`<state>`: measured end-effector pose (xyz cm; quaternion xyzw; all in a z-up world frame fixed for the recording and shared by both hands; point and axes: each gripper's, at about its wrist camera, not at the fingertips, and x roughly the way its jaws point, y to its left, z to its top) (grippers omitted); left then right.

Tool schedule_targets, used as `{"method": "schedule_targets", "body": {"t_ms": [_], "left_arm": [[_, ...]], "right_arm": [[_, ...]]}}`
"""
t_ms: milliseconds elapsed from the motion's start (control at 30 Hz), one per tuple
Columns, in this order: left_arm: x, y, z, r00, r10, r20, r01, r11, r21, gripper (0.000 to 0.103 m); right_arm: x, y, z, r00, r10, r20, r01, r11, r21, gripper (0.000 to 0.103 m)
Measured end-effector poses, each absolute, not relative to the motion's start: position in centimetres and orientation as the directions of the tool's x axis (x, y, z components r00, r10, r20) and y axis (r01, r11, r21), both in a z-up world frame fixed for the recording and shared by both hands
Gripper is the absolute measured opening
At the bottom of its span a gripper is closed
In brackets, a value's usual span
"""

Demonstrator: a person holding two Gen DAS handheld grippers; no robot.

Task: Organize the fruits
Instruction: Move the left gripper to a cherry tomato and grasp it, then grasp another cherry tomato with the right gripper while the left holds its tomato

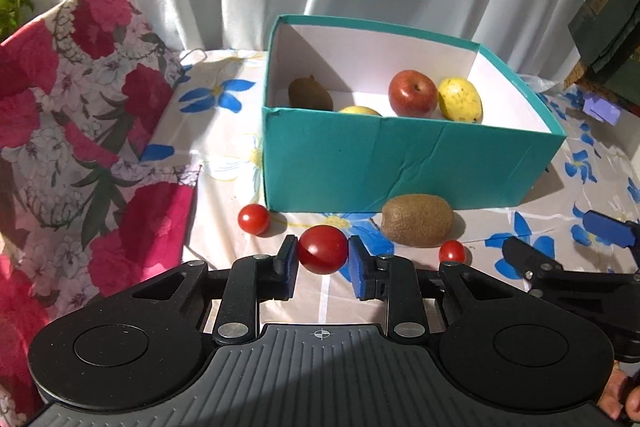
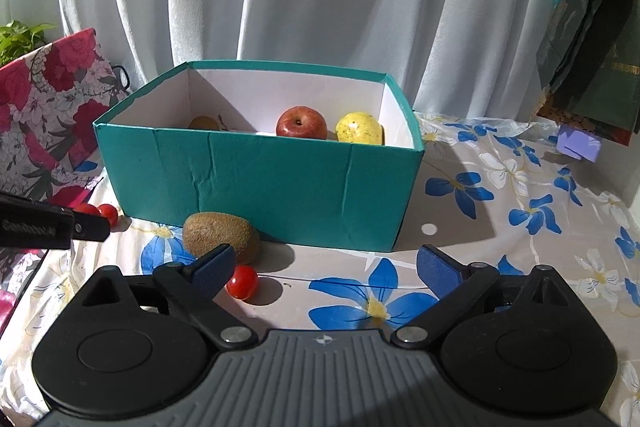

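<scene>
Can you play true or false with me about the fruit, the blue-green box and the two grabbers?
1. The left gripper holds a cherry tomato. True.
2. The red apple lies on the tablecloth. False: it sits inside the teal box.
3. The right gripper is shut on the kiwi. False: it is open and empty.
4. A kiwi lies outside the box, in front of it. True.
5. The box is empty. False: it also holds a yellow pear.
</scene>
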<state>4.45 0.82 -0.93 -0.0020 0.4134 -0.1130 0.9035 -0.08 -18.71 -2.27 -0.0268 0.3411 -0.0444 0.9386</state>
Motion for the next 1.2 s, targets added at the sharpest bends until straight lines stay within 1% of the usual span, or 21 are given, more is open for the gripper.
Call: {"method": "schedule_targets", "body": {"t_ms": [67,133,167,233,267,467,600,767,833,967,1000,1033,1067,1100,1133,1200], "left_arm": [[4.3,1.4,-0.7,0.632,-0.197,-0.750,0.183,0.978,-0.102,0.030],[4.2,1.9,-0.8,0.625,-0.183,-0.759,0.159,0.982,-0.106,0.030],[4.2,2.1,-0.8,0.621,-0.176,-0.764,0.149,0.983,-0.105,0.030],[4.0,2.6,-1.0,0.614,-0.164,-0.772,0.133,0.986,-0.104,0.030],[4.0,2.7,-1.0,0.610,-0.160,-0.776,0.127,0.987,-0.103,0.030],[3.5,2.8,-1.3,0.594,-0.163,-0.788,0.126,0.986,-0.109,0.030],[3.5,2.5,-1.3,0.593,-0.169,-0.787,0.134,0.985,-0.111,0.030],[3.6,2.3,-1.3,0.588,-0.174,-0.790,0.142,0.984,-0.111,0.030],[3.6,2.2,-1.3,0.588,-0.175,-0.790,0.147,0.983,-0.108,0.030],[3.6,2.1,-1.3,0.587,-0.176,-0.790,0.154,0.983,-0.104,0.030],[3.7,2.1,-1.3,0.586,-0.176,-0.791,0.156,0.982,-0.104,0.030],[3.7,2.0,-1.3,0.585,-0.177,-0.792,0.157,0.982,-0.104,0.030],[3.7,2.0,-1.3,0.584,-0.178,-0.792,0.158,0.982,-0.104,0.030],[3.8,2.0,-1.4,0.583,-0.179,-0.792,0.159,0.982,-0.104,0.030],[3.8,2.0,-1.4,0.582,-0.179,-0.793,0.161,0.981,-0.104,0.030],[3.9,1.9,-1.5,0.579,-0.178,-0.796,0.161,0.982,-0.102,0.030]], "right_arm": [[0.4,-18.2,-3.1,0.751,-0.090,-0.654,0.043,0.995,-0.088,0.095],[0.8,-17.9,-3.9,0.735,-0.074,-0.674,0.022,0.996,-0.085,0.090],[1.1,-17.7,-4.3,0.725,-0.065,-0.686,0.012,0.997,-0.081,0.089],[1.5,-17.4,-5.2,0.707,-0.047,-0.705,-0.007,0.997,-0.073,0.082],[1.7,-17.2,-5.5,0.699,-0.039,-0.714,-0.016,0.997,-0.070,0.081],[2.7,-16.4,-6.9,0.674,-0.003,-0.739,-0.052,0.997,-0.052,0.072],[3.3,-16.2,-7.6,0.653,0.015,-0.757,-0.069,0.997,-0.039,0.061],[3.8,-16.4,-7.7,0.656,0.038,-0.754,-0.065,0.998,-0.006,0.057],[4.1,-16.4,-7.7,0.654,0.054,-0.754,-0.064,0.998,0.016,0.052],[4.2,-16.4,-7.8,0.660,0.054,-0.749,-0.063,0.998,0.016,0.046],[4.2,-16.4,-7.8,0.661,0.055,-0.748,-0.066,0.998,0.016,0.042],[4.2,-16.3,-7.7,0.664,0.055,-0.746,-0.068,0.998,0.013,0.036],[4.2,-16.3,-7.7,0.667,0.055,-0.743,-0.070,0.998,0.011,0.032],[4.2,-16.3,-7.7,0.669,0.056,-0.741,-0.073,0.997,0.009,0.026],[4.2,-16.2,-7.7,0.671,0.057,-0.739,-0.077,0.997,0.007,0.024],[4.2,-16.3,-7.7,0.671,0.058,-0.739,-0.073,0.997,0.012,0.024]]}}
